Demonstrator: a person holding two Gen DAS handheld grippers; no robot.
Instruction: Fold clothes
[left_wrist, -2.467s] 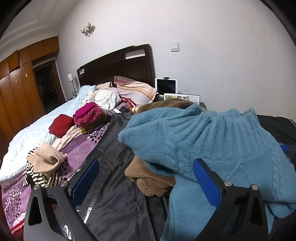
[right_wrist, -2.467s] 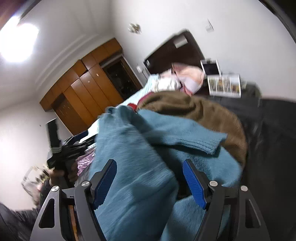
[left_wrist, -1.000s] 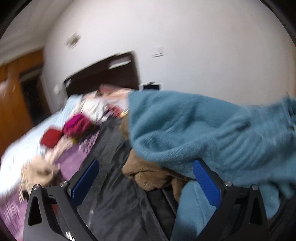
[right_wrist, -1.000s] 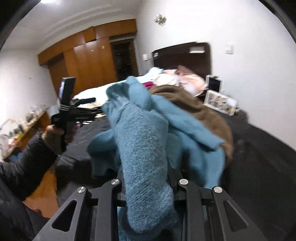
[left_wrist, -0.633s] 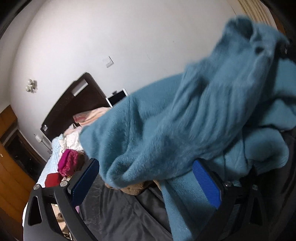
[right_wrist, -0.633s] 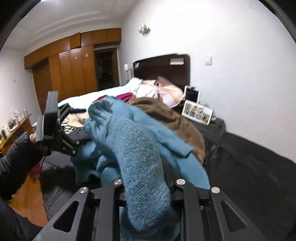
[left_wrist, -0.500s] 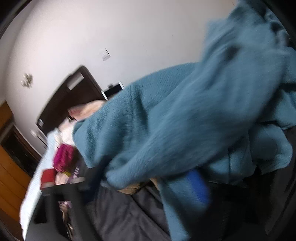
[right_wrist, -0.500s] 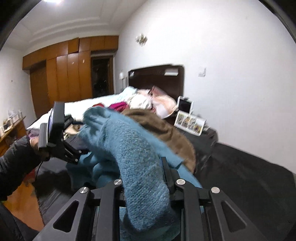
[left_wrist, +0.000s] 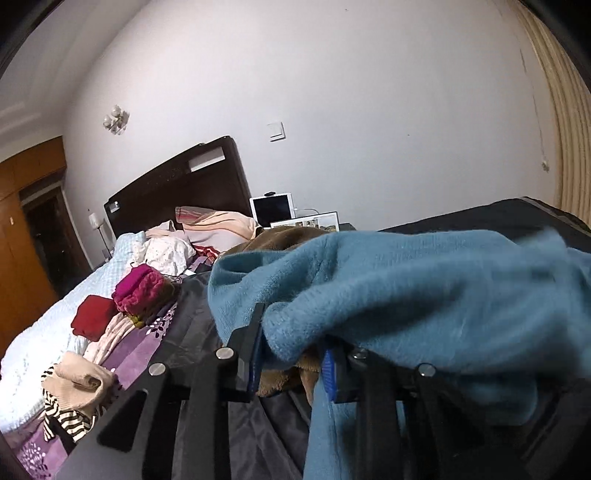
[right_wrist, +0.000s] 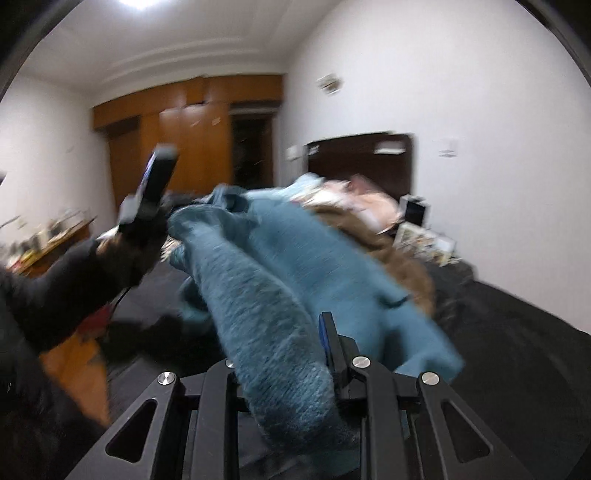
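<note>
While lifted clear of the dark sheet (left_wrist: 236, 435), the blue sweater (left_wrist: 424, 291) is hanging bunched between two grips. Left gripper (left_wrist: 291, 354): fingers narrowed onto a fold of the sweater's edge. Right gripper (right_wrist: 280, 354): fingers closed on a thick roll of the same sweater (right_wrist: 295, 258), apparently a sleeve or hem. Judging by this: spreading step in hand, garment not flat, no fold visible.

Next move, as judged: drawing the two grips apart to open the knit, then lowering it flat onto the dark sheet, clear of the brown garment (left_wrist: 288, 236) lying just beneath. Thick, soft knit; likely sagging and slipping under a light pinch.

Surroundings: bed with dark headboard (left_wrist: 177, 184) beyond; folded red item (left_wrist: 92, 321) and magenta item (left_wrist: 140, 288) lying on the bedding; beige-and-striped bundle (left_wrist: 77, 387) nearer. Wooden wardrobe (right_wrist: 184, 136) along the far wall. Right view blurring; sleeve (right_wrist: 55, 288) of the person at the left.
</note>
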